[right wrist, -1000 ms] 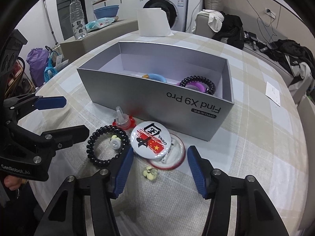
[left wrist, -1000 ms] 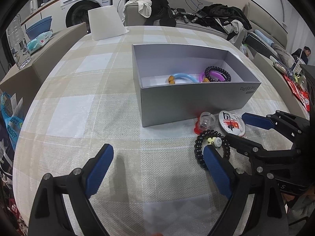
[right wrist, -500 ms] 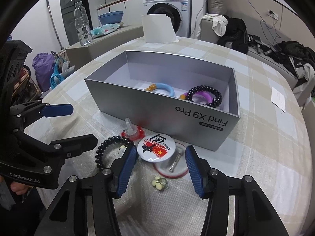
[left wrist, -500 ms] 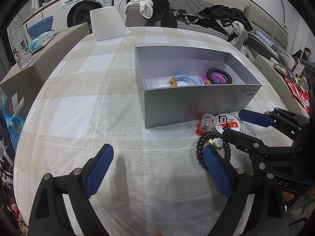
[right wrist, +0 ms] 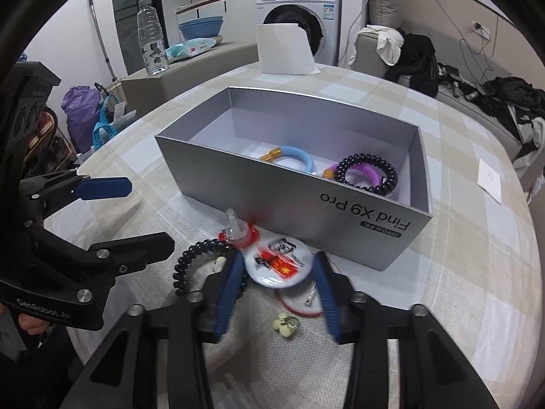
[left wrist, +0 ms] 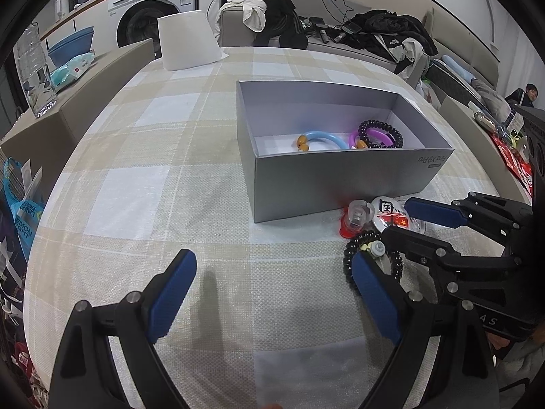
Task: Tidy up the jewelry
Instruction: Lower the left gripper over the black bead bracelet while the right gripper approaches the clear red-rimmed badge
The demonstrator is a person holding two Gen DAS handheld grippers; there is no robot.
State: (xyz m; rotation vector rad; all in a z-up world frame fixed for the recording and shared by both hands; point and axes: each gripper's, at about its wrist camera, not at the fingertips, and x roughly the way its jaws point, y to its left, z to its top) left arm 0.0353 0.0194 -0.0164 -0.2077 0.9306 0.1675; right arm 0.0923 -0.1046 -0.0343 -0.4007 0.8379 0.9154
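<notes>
A grey box (left wrist: 340,184) (right wrist: 306,201) on the checked tablecloth holds a blue ring (right wrist: 296,156), a purple ring and a black coil bracelet (right wrist: 368,173). In front of it lie a round white badge with red print (right wrist: 281,264) (left wrist: 391,213), a second black bead bracelet (right wrist: 194,259) (left wrist: 357,255), a red-based clear piece (right wrist: 238,233) and a small yellow-white charm (right wrist: 286,323). My right gripper (right wrist: 279,266) has closed on the badge, a finger on each edge. My left gripper (left wrist: 272,272) is open and empty over bare cloth, left of the items.
A folded white card (left wrist: 189,42) stands at the table's far edge. A water bottle (right wrist: 151,37) and blue bowls sit on a side counter. A sofa with clothes lies beyond. A paper slip (right wrist: 490,179) lies on the cloth right of the box.
My right gripper's fingers have narrowed from a wide gap until they grip the badge's edges; the badge has tilted and shifted slightly. The left gripper has barely moved.
</notes>
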